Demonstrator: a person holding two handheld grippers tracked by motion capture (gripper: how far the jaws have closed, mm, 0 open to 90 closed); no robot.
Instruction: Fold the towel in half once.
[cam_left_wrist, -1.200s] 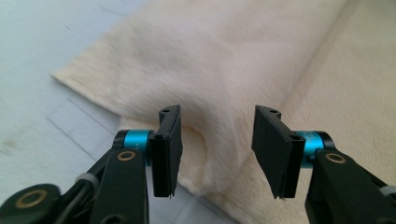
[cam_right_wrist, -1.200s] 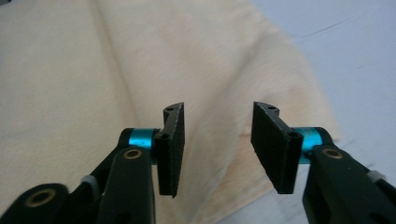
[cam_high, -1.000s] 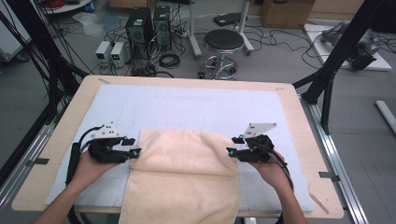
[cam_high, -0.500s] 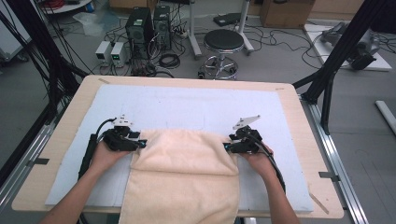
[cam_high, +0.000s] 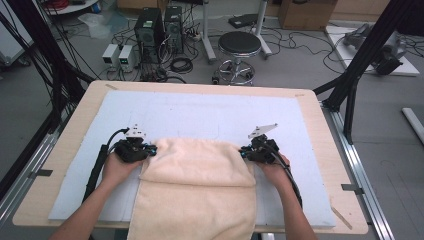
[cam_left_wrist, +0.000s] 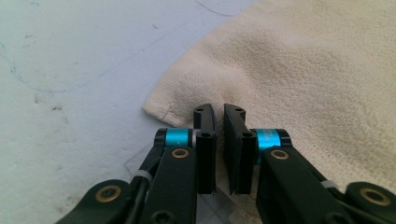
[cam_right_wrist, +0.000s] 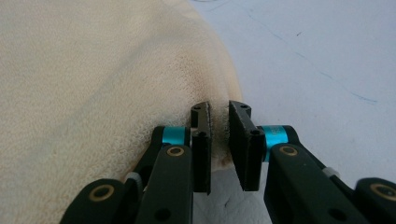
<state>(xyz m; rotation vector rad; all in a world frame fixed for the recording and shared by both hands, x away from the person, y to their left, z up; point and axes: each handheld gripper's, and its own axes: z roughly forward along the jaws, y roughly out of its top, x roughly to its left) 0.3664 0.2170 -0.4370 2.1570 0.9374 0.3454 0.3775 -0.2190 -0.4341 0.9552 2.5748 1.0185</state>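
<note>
Change since earlier: both grippers shifted a little away from the person, deeper onto the pad; towel's folded edge carried along with them.
Left gripper (cam_high: 150, 150): held in the left hand (cam_high: 117, 167), lay at the left end of the towel's (cam_high: 197, 165) folded far edge; jaws narrowed to a thin slit, standing over the towel's corner (cam_left_wrist: 161, 106); could not tell whether any cloth was pinched in the slit.
Towel: cream terry, folded back on itself, lay on the pale blue pad (cam_high: 200, 112) at the near middle of the table (cam_high: 320, 110); lower part hung over the near edge.
Right gripper (cam_high: 243, 152): held in the right hand (cam_high: 275, 167), lay at the right end of the same folded edge; jaws parted slightly more, a narrow gap, with the towel's rounded edge (cam_right_wrist: 219, 93) just ahead of them; grip on cloth not discernible.
Beyond the table: round black stool (cam_high: 239, 45) and computer towers (cam_high: 157, 30) stood on the floor.
</note>
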